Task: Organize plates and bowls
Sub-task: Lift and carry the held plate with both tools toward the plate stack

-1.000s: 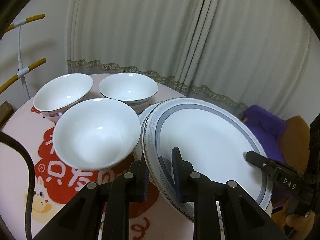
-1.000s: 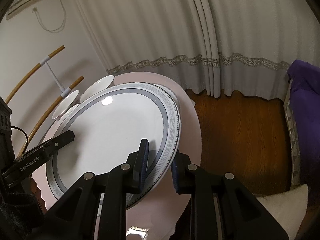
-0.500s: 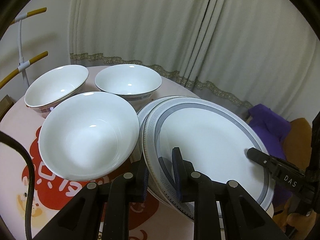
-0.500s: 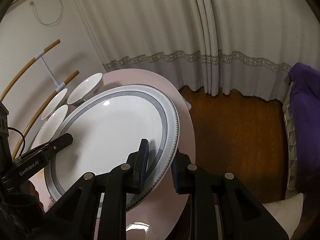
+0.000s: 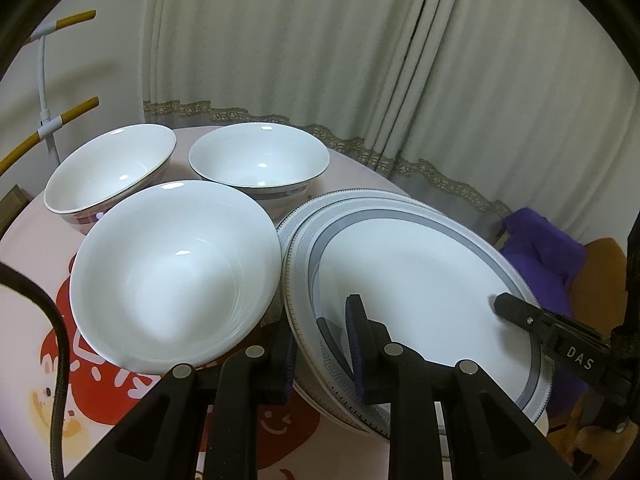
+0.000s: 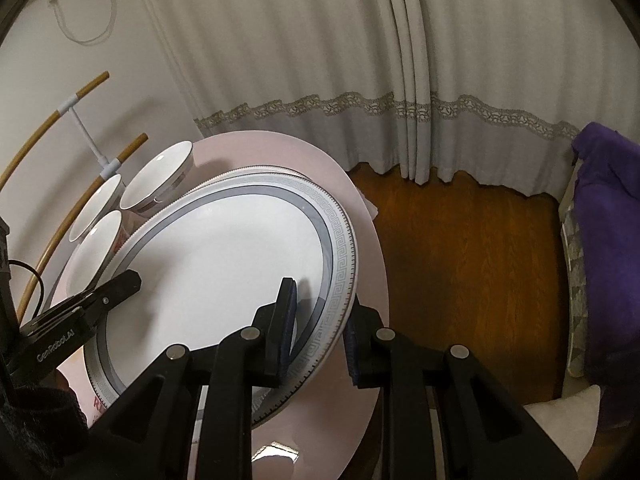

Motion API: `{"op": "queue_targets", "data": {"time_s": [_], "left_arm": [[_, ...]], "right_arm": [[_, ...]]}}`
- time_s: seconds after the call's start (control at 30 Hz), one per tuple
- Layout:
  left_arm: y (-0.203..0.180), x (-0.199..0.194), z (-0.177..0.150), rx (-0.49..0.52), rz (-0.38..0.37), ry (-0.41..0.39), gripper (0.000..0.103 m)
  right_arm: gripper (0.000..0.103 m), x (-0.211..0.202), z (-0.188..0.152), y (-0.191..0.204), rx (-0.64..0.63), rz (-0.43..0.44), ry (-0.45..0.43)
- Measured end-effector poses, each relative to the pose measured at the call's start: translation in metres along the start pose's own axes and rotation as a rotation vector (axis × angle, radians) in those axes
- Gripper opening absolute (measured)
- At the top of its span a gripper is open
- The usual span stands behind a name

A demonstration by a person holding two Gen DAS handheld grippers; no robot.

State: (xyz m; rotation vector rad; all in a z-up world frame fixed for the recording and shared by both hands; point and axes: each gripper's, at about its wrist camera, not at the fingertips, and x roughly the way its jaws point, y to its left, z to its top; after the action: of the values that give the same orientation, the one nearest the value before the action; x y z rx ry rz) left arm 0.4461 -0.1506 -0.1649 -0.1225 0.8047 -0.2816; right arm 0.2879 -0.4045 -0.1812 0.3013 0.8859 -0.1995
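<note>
A large white plate [image 5: 412, 280] with a grey patterned rim is held from both sides. My left gripper [image 5: 320, 332] is shut on its near-left rim. My right gripper [image 6: 320, 316] is shut on its right rim [image 6: 340, 280]. The plate sits slightly tilted just over a second matching plate [image 5: 352, 194], whose far rim peeks out; I cannot tell whether they touch. Three white bowls stand to the left: a near one [image 5: 172, 288], a far-left one [image 5: 108, 168] and a far-middle one [image 5: 256, 160]. The near bowl's rim nearly meets the plates.
The round pink table [image 6: 360, 240] has a red cartoon print [image 5: 92, 360], and its edge runs close to the plates' right side. Beyond lie a wooden floor [image 6: 460, 260], curtains [image 5: 360, 60], a purple cloth [image 6: 608, 240] and yellow rods [image 5: 68, 116]. A black cable [image 5: 56, 344] hangs at the left.
Both grippers carried the plate down and toward the bowls. It now sits closer over the lower plate, and the bowls look nearer and larger.
</note>
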Motion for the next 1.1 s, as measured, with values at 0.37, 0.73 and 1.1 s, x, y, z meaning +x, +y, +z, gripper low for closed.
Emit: {"op": "queue_targets", "data": {"time_s": [0.37, 0.73, 1.1], "left_arm": [[-0.001, -0.007, -0.002, -0.008, 0.002, 0.000, 0.020], [-0.001, -0.009, -0.002, -0.012, 0.001, 0.003, 0.020], [-0.001, -0.009, -0.001, -0.007, 0.005, 0.002, 0.020]], "right_arm": [[0.027, 0.007, 0.006, 0.008, -0.001, -0.067, 0.019], [0.034, 0.012, 0.013, 0.009, 0.006, -0.099, 0.066], [0.034, 0.005, 0.016, 0.005, 0.039, -0.118, 0.065]]}}
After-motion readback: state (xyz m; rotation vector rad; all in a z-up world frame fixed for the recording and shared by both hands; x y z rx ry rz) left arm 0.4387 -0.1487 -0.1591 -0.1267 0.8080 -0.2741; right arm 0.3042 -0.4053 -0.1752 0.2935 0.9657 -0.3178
